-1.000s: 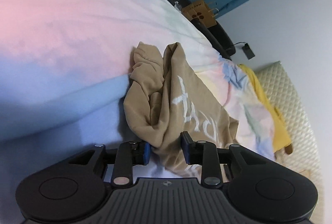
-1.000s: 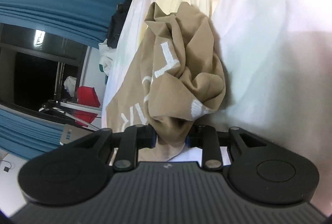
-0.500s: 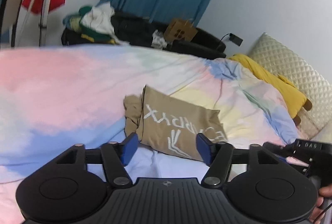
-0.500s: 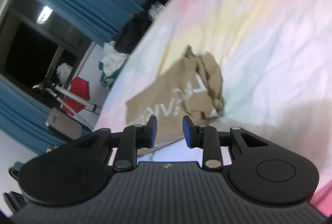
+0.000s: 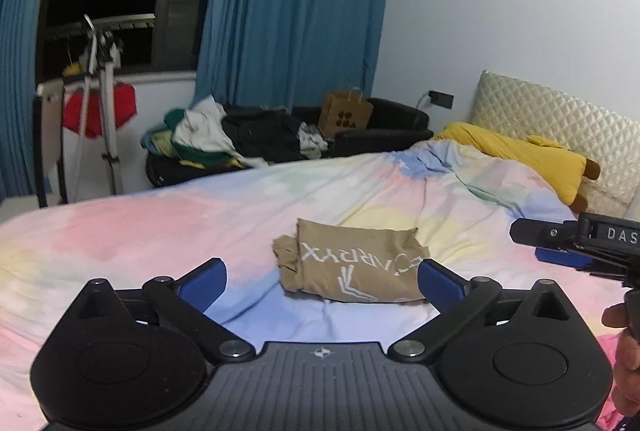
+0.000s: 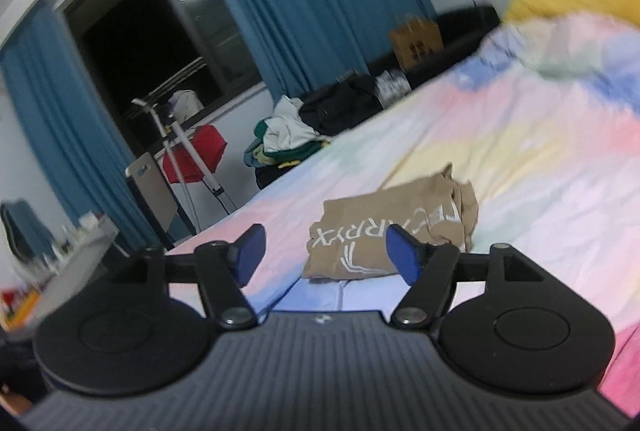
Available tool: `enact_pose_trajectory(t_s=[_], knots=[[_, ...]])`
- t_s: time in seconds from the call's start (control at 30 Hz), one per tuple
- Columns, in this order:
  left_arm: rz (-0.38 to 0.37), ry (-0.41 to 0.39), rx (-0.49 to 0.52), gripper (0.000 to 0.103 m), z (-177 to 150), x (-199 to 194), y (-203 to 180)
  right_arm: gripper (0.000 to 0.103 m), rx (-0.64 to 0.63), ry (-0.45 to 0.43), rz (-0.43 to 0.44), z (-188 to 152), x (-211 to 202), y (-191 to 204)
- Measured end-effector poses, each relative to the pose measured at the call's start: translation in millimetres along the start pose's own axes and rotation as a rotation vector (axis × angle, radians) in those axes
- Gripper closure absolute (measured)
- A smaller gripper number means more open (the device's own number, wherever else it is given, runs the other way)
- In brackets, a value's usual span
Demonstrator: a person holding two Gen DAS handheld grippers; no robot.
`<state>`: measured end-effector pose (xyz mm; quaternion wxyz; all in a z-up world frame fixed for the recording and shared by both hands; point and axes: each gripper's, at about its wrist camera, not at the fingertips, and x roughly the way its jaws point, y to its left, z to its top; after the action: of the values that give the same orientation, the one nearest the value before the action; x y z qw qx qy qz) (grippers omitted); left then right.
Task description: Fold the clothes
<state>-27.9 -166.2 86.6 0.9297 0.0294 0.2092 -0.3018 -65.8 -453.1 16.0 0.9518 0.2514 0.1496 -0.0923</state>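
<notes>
A tan shirt with white lettering (image 5: 352, 263) lies folded in a small bundle on the pastel bedspread (image 5: 160, 231); it also shows in the right wrist view (image 6: 396, 231). My left gripper (image 5: 320, 281) is open and empty, held back from the shirt and above the bed. My right gripper (image 6: 324, 251) is open and empty, also pulled back from the shirt. The right gripper's tip (image 5: 576, 243) shows at the right edge of the left wrist view.
A yellow plush (image 5: 516, 155) lies by the quilted headboard (image 5: 560, 127). A dark sofa with piled clothes (image 5: 240, 139) and a paper bag (image 5: 346, 113) stands behind the bed. A drying rack with a red item (image 5: 100, 103) stands by the window and blue curtains (image 5: 296, 3).
Both grippers let go of the tan shirt, opened wide and drew back and up from it. The shirt now lies folded on the bed.
</notes>
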Motion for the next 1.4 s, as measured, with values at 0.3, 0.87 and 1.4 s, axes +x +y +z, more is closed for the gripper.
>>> enact_pose_trajectory(t_s=[0.3,0.87,1.4], knots=[[0.032,-0.014,-0.004,0.0,-21,-17,7,0.019,-0.223,-0.071,-0.064,-35,-7,32],[0.103,0.004,0.021,0.0,-61,5,15,0.019,-0.35,-0.084,-0.21,-80,14,44],[0.119,0.004,0.029,0.0,-66,11,16,0.019,-0.335,-0.075,-0.247,-83,18,41]])
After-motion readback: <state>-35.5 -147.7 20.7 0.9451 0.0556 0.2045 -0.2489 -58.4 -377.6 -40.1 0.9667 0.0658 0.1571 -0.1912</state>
